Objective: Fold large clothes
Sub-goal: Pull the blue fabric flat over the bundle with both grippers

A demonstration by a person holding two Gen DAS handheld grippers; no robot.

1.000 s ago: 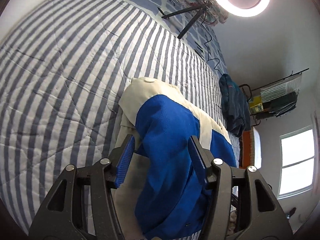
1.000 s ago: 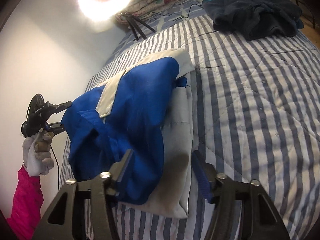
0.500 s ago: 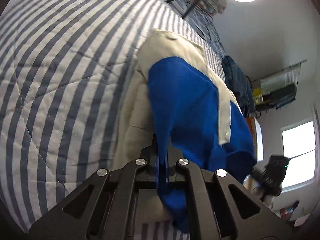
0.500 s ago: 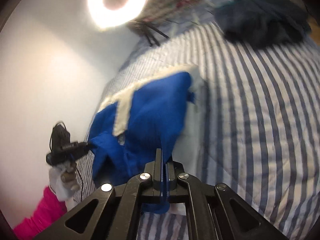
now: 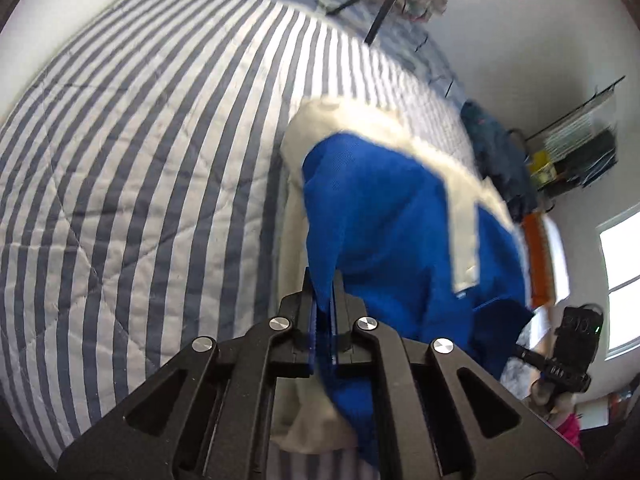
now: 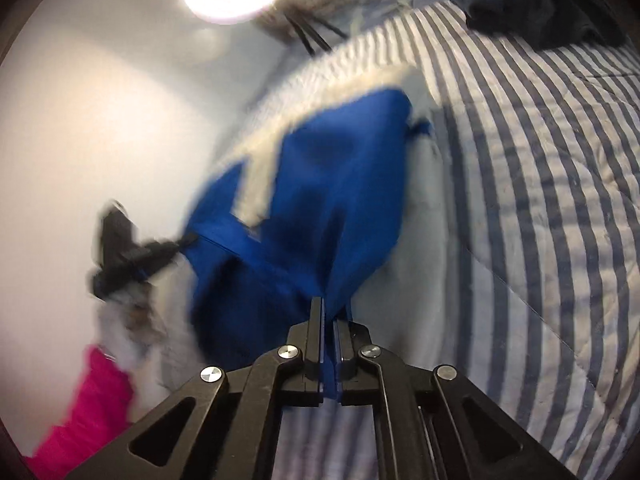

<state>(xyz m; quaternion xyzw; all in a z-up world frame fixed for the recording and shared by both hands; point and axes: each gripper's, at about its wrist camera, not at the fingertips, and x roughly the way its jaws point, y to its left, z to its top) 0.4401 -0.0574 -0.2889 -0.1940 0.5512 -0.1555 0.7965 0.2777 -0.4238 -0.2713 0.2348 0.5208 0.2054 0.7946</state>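
Striped bed is your work surface, landmark for everything. Blue-and-cream garment lies mid-bed, near edge lifted off it, probably so you can carry it over for next fold. Dark clothes pile sits at far corner of bed, well out of way. Your left gripper is clamped tight on blue cloth. Right gripper same, pinching blue hem, so both corners travel together.
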